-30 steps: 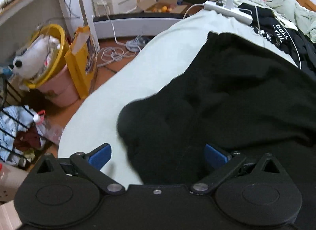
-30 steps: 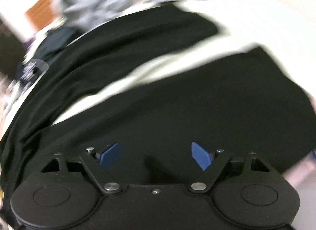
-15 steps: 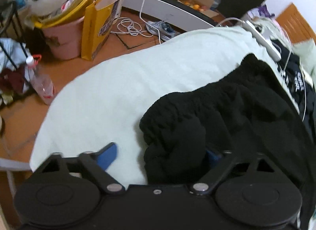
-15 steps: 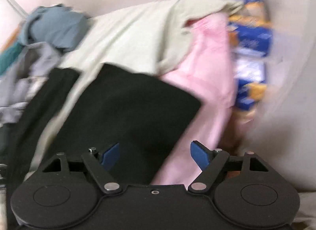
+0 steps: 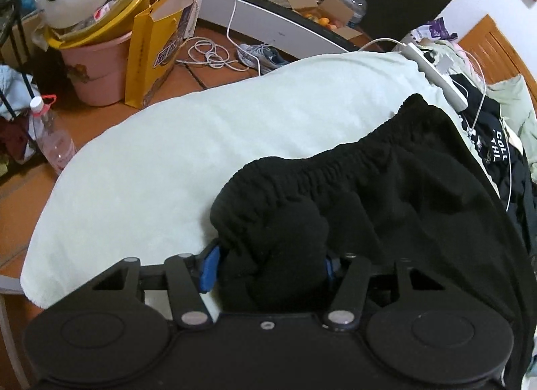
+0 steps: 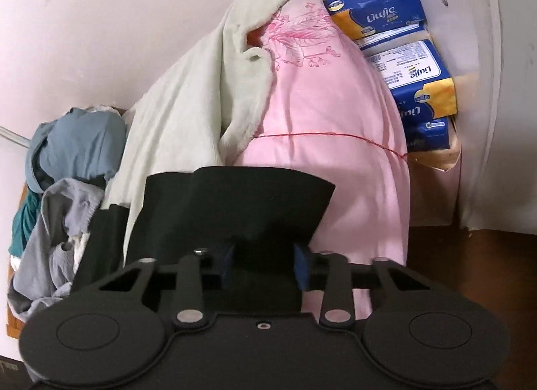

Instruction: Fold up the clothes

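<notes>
The black trousers (image 5: 386,188) lie spread on the bed (image 5: 201,142), over its pale green blanket, waistband end bunched toward the near corner. The left gripper (image 5: 268,269) has just been closing, and a thick wad of that elastic waistband now sits between its blue pads, pinched. A sec ago the pads stood wide apart w/ only loose cloth near them, so this is a fresh grab.

Over on the right wrist view, the right gripper (image 6: 263,267) has also just been closing and now nips a flat black hem edge (image 6: 235,209) (prob. a leg end of the same trousers, though no single view shows both ends at once). Earlier it was spread over the open black fabric; the view has since swung round to the pink bedding (image 6: 329,142) and the tissue packs (image 6: 396,41) against the wall.

Judgement: both ends are now secured, so the garment looks ready to be lifted and doubled over. The fold itself is not yet made; the waistband wad is bulky and could slip out unevenly.
</notes>
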### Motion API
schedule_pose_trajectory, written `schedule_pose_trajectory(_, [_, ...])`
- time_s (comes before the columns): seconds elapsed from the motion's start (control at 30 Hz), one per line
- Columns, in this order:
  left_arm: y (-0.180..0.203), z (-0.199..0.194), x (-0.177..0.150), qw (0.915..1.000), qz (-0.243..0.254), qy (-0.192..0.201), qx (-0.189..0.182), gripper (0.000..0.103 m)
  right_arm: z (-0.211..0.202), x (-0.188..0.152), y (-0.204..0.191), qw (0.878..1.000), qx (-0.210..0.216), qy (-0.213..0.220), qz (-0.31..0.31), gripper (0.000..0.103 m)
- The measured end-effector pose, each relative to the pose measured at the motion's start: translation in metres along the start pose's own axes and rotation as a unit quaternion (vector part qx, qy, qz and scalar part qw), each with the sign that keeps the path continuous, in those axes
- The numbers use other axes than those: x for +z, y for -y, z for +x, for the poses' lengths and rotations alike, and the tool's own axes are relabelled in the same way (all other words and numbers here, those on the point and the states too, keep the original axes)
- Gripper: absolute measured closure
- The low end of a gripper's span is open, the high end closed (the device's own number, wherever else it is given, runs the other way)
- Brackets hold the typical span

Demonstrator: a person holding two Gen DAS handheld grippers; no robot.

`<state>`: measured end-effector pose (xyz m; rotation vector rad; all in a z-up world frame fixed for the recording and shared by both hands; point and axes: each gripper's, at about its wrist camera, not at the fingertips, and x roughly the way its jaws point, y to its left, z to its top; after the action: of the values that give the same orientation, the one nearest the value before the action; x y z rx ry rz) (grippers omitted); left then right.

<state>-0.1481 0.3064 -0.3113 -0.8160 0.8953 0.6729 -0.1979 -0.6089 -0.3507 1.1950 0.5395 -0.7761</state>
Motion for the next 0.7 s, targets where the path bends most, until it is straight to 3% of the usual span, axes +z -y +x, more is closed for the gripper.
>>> schedule_pose_trajectory(0.1, [0.004, -0.004, 0.004, 0.9996, -0.015, 0.004, 0.024, 0.074, -0.004, 0.004, -0.006, 1.000, -0.008, -0.007, -0.007, 0.090])
schedule_pose_trajectory(0.17, [0.008, -0.011, 0.007, 0.9989, -0.034, 0.014, 0.029, 0.082, -0.011, 0.007, -0.013, 1.000, -0.009, -0.007, -0.013, 0.092])
schedule_pose_trajectory(0.37, [0.025, -0.022, 0.013, 0.9991, 0.001, 0.018, 0.038, 0.084, -0.025, 0.024, -0.038, 0.999, 0.009, -0.011, -0.044, 0.095])
schedule_pose_trajectory(0.5, [0.021, -0.014, 0.001, 0.9985, 0.000, 0.022, 0.051, 0.083, -0.012, 0.029, -0.036, 0.998, 0.018, -0.015, -0.062, 0.090])
schedule_pose_trajectory(0.67, [0.005, -0.011, -0.009, 0.9970, -0.062, 0.036, 0.029, 0.075, 0.002, 0.020, -0.016, 0.998, 0.019, -0.022, -0.060, 0.089])
schedule_pose_trajectory(0.7, [0.005, -0.010, -0.011, 0.9967, -0.067, 0.037, 0.025, 0.074, 0.001, 0.019, -0.015, 0.998, 0.020, -0.020, -0.061, 0.084])
